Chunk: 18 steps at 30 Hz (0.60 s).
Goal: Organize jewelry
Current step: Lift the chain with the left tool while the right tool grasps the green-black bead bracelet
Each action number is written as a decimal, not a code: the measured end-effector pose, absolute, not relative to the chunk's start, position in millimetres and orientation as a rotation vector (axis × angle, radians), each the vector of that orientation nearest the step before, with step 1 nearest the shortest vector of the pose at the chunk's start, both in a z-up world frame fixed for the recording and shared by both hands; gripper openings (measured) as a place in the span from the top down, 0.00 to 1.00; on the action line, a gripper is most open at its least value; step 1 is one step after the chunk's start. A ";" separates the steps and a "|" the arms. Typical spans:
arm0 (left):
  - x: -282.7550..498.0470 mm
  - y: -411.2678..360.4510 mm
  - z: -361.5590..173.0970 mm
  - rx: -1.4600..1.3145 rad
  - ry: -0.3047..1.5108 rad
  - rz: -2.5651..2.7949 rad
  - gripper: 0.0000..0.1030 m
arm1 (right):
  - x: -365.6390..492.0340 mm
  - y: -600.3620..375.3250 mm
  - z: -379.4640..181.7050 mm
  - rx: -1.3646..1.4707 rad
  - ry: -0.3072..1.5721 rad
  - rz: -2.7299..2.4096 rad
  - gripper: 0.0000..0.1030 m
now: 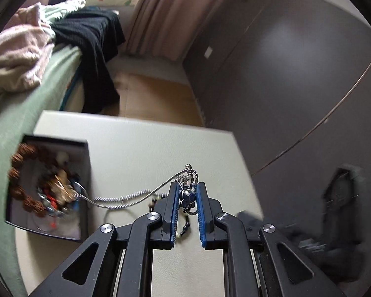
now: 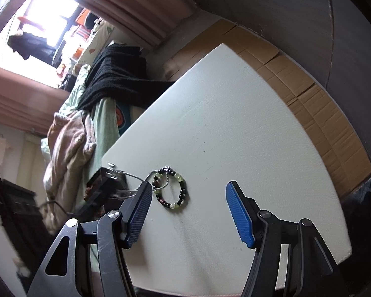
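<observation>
The silver chain (image 1: pixel 126 199) is the thing I am busy with. Its blue charm (image 1: pixel 188 196) sits between the pads of my left claw (image 1: pixel 188 198), which is squeezed on it and holds it up over the white table (image 1: pixel 141 148). The other end of the chain trails down into the dark box (image 1: pixel 84 163) on the left side of the table. That box already has a big brown bead bracelet (image 1: pixel 24 173) and other bits in it — so some tidying looks done.

My right claw (image 2: pixel 188 205) is wide apart and holds nothing. In front of it a small black and green bead bracelet (image 2: pixel 170 190) lies flat on the table, just beside the box — I think it must go in too, after the chain
</observation>
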State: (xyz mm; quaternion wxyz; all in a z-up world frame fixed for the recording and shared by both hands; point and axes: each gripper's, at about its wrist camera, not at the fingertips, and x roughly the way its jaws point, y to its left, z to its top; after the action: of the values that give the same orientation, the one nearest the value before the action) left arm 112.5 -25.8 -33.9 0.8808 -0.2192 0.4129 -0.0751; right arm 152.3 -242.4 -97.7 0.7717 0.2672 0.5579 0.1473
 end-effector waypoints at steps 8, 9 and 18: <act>85.1 19.1 20.4 -0.541 0.698 -0.139 0.87 | 156.0 -196.6 -109.3 0.391 1.237 0.351 0.59; 83.4 21.3 23.9 -0.546 0.684 -0.136 0.87 | 156.6 -191.0 -111.4 0.365 1.242 0.351 0.61; 52.1 71.4 75.4 -0.603 0.520 -0.095 0.87 | 158.5 -141.2 -134.9 0.068 1.264 0.306 0.83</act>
State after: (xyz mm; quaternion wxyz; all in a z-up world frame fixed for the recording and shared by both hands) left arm 52.1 71.4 75.4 0.9206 -0.2937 0.2532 -0.0463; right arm 158.5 -141.2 -134.9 0.7955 0.0317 0.5881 0.1423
